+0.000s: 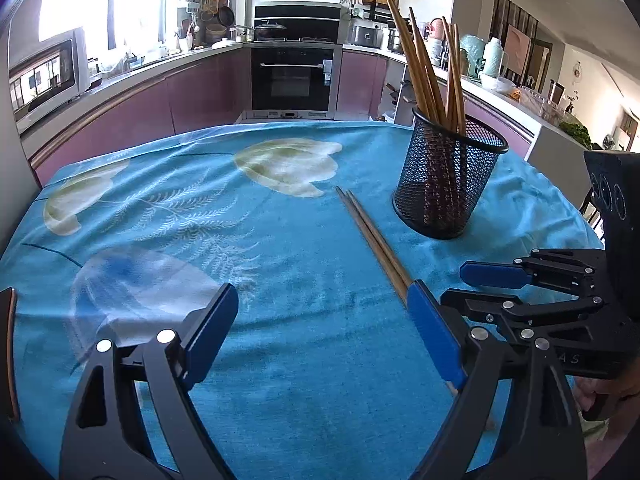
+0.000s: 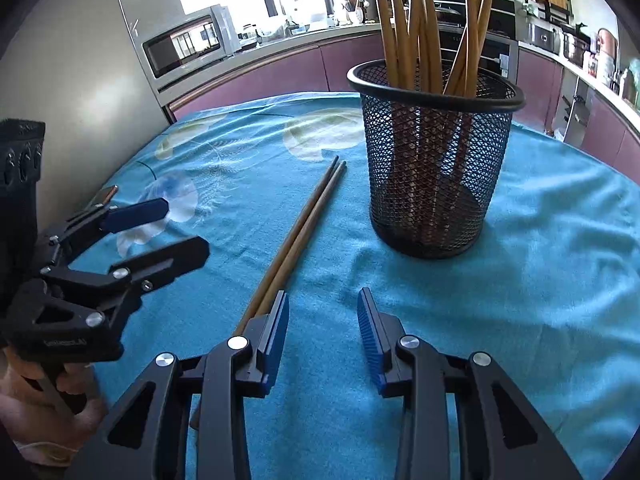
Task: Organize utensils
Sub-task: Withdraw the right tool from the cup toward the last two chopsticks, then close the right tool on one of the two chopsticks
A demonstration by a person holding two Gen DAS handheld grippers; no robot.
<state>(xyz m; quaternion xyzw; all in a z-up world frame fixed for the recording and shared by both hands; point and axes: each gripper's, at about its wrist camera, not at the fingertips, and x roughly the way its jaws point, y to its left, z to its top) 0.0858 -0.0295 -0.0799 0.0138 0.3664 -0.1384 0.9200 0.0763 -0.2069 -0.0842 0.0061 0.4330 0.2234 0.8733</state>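
Your left gripper (image 1: 324, 332) jaws gape wide, your right gripper (image 2: 324, 336) jaws half open, both empty; two wooden chopsticks (image 2: 296, 236) lie near the mesh cup (image 2: 432, 184).

Sunlit kitchen (image 1: 120, 20), purple cabinets (image 1: 192, 92)

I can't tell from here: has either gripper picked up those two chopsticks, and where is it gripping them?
Neither. The chopsticks lie flat on the cloth. The left hand-held gripper and the right one are both open and empty.
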